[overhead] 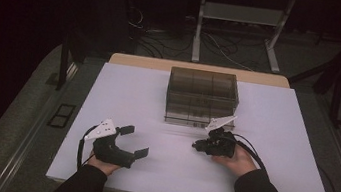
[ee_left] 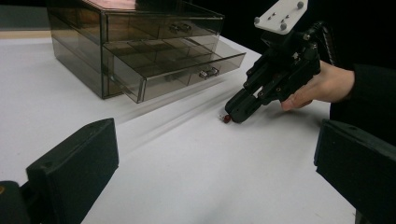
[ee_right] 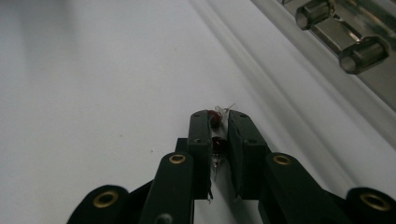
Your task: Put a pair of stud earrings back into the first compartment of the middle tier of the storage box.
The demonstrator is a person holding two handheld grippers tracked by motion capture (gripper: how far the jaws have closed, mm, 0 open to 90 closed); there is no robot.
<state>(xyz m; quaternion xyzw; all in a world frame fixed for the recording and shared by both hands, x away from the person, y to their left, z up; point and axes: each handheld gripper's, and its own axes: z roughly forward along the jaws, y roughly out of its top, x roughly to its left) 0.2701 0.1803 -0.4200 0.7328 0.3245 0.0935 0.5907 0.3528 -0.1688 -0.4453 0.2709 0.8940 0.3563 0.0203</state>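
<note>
Black jaws of the left gripper (overhead: 134,141) stand wide apart over the white table (overhead: 123,94), holding nothing. To its right, the right gripper (overhead: 195,144) is clamped on a small red bead (ee_right: 215,118); its own view shows a second red piece pinched deeper between the jaws. Behind sits a smoky drawer box (overhead: 202,98), its lower drawer (ee_left: 187,70) pulled out.

Overall light: dim, room beyond the desk (overhead: 133,96) nearly black
Brightest area: white desk top, evenly lit from above
Shadows: soft, faint beside the drawer box (ee_left: 140,56)
Glare: pale streaks on the box's clear fronts
Focus: right gripper view blurs the near jaws; drawer handles (ee_right: 345,42) soft
Colour: muted, slightly grainy
</note>
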